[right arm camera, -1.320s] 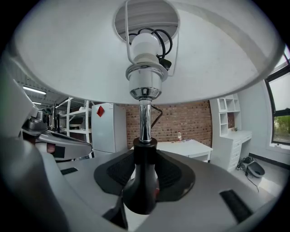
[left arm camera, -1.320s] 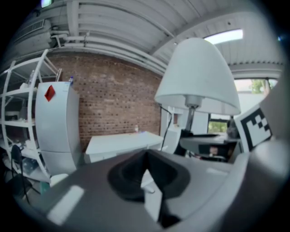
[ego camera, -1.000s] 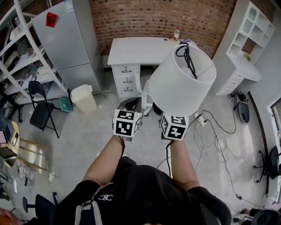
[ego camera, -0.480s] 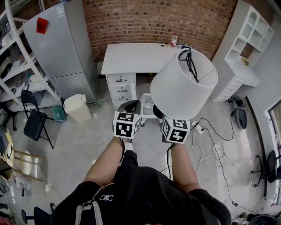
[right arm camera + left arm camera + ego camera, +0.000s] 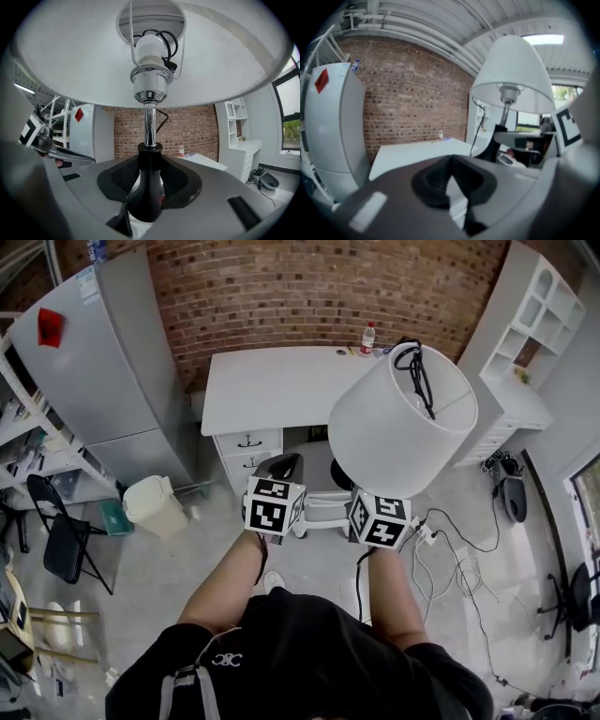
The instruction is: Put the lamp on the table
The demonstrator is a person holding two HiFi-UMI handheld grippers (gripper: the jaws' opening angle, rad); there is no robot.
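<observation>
A: Grip check: right gripper (image 5: 149, 185)?
B: Pinching the black flared neck of the white drum-shaded lamp (image 5: 403, 423), just under its chrome stem, jaws partway spread around it.
A: Left gripper (image 5: 450, 180)?
B: Pads pressed together, nothing in them, just left of the lamp.
A: Lamp location?
B: In the air, roughly upright, over the floor on the near side of the white table with drawers (image 5: 281, 385). Not on it yet.
A: How to do this step well?
B: Judgement: the lamp looks top-heavy on one pinch, so carry it forward level. Aim for the bare tabletop, left of the small plastic bottle (image 5: 367, 337) at the far edge. Seat the base flat before letting go, and mind the black cord (image 5: 419, 381) bundled in the shade top.
</observation>
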